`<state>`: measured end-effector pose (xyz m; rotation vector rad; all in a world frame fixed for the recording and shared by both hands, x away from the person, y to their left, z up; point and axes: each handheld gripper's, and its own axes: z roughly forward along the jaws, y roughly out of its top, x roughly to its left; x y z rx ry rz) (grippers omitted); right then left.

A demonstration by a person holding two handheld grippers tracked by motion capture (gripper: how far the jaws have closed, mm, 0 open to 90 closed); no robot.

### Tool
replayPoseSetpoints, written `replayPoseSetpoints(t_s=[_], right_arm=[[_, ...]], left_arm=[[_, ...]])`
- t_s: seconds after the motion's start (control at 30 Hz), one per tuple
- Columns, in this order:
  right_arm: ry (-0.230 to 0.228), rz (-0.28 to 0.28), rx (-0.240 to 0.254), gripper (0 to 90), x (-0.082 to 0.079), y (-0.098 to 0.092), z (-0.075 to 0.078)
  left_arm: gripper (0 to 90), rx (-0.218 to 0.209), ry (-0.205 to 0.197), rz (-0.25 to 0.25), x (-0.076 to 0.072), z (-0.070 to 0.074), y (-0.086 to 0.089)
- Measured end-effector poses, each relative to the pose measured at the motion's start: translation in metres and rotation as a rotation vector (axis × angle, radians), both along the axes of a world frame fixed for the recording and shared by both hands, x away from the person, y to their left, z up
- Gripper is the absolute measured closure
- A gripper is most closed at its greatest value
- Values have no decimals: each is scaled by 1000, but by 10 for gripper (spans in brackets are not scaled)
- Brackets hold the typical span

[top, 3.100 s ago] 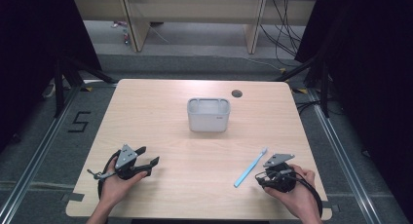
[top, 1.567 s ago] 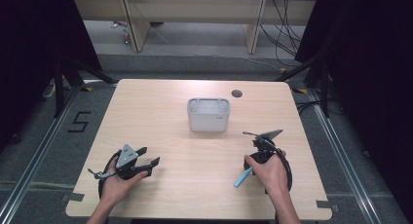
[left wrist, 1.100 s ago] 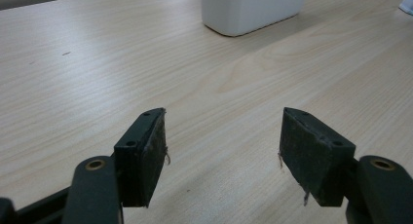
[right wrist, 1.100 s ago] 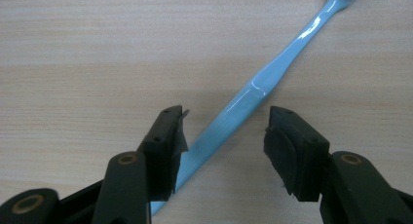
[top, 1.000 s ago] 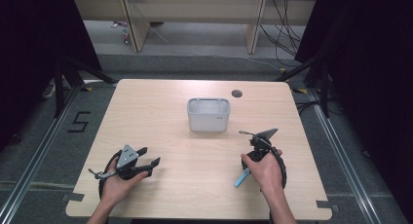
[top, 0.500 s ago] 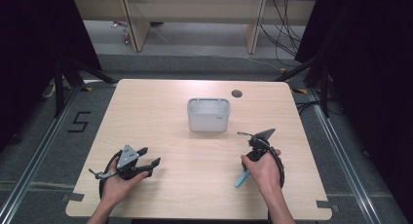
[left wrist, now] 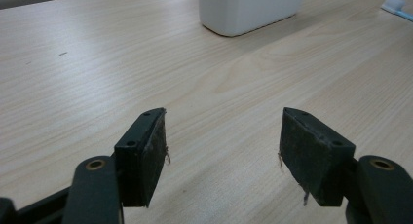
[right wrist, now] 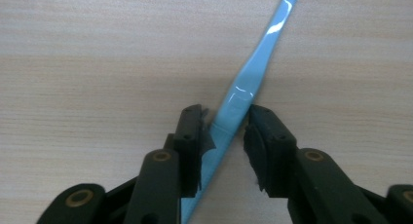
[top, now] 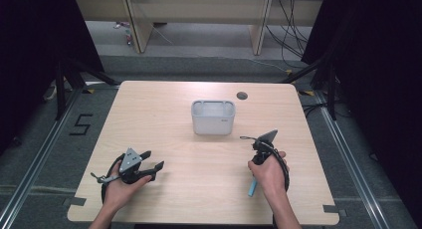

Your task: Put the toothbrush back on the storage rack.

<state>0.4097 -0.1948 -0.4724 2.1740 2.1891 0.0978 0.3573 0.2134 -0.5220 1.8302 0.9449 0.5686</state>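
Spanning a grey-floored room hemmed by dark curtains, the pale wooden table (top: 164, 104) bears, from left, the left gripper (top: 154, 168) resting low with jaws wide apart, a white caddy (top: 213, 120), and the right gripper (right wrist: 225, 131), jaws just closing onto the flat-lying blue toothbrush (right wrist: 243, 87).
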Motion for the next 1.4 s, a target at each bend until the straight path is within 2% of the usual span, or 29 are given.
replayPoseSetpoints(t_s=[0.07, 0.1, 0.13, 0.2, 0.23, 0.33, 0.4, 0.43, 0.6, 0.63, 0.7, 0.73, 0.8, 0.87, 0.9, 1.03, 1.1, 1.17, 1.27, 1.3, 1.33, 1.4], right_arm=[[14, -22, 5, 714, 1, 2, 1], [3, -44, 6, 724, 1, 4, 1], [3, -43, 9, 730, 2, 4, 1], [22, -1, 4, 752, 1, 1, 2], [8, -25, 13, 782, 2, 3, 1], [13, -30, -9, 790, 3, 4, 0], [8, -6, -5, 791, 2, 3, 1], [0, 24, -10, 791, 2, 0, -1], [-14, 44, 0, 792, 2, -2, 0], [-28, 23, 12, 794, 1, -2, 3], [-44, 27, 14, 794, -1, -4, 6], [-53, 35, -2, 794, -1, -6, 7], [-82, 43, 37, 795, -5, -7, 11], [-88, 54, 48, 795, -7, -8, 13], [-120, 68, 49, 795, -9, -10, 13], [-139, 85, 71, 795, -13, -12, 18], [-168, 94, 77, 795, -17, -14, 20], [-219, 141, 95, 795, -23, -19, 24], [-240, 140, 124, 795, -27, -19, 26], [-265, 169, 124, 795, -28, -20, 27], [-292, 181, 146, 795, -30, -21, 29], [-303, 202, 161, 795, -32, -22, 30]], left_arm=[[336, 0, 0, 0, 0, 0, 0], [336, -4, -3, -1, 0, 0, 0], [336, -4, -2, -1, 0, 0, 0], [337, -5, -3, -1, 0, 0, 0], [337, -5, -2, 0, 0, 0, 0], [337, -6, -3, 0, 0, 0, 0], [337, -8, -4, 1, 0, 0, -1], [336, -8, -4, 0, 0, 0, 0], [336, -10, -6, 3, -1, 0, 0], [336, -16, -6, 5, -1, 0, -1], [336, -16, -6, 6, -1, 0, -1], [336, -11, -6, 4, -1, 0, 0], [337, -6, -9, 3, -1, 0, 0], [336, -14, -12, -2, -1, -1, 0], [336, -14, -12, -1, -1, -1, 0], [336, -13, -12, 3, -1, 0, 0], [336, -8, -8, 5, -2, 0, 0], [336, -9, -8, 5, -2, 0, 0], [336, -15, -14, 2, -1, -1, -1], [336, -14, -16, 2, -1, -1, -1], [336, -15, -16, 2, -2, -1, -1], [336, -16, -16, 3, -2, -1, -1]])
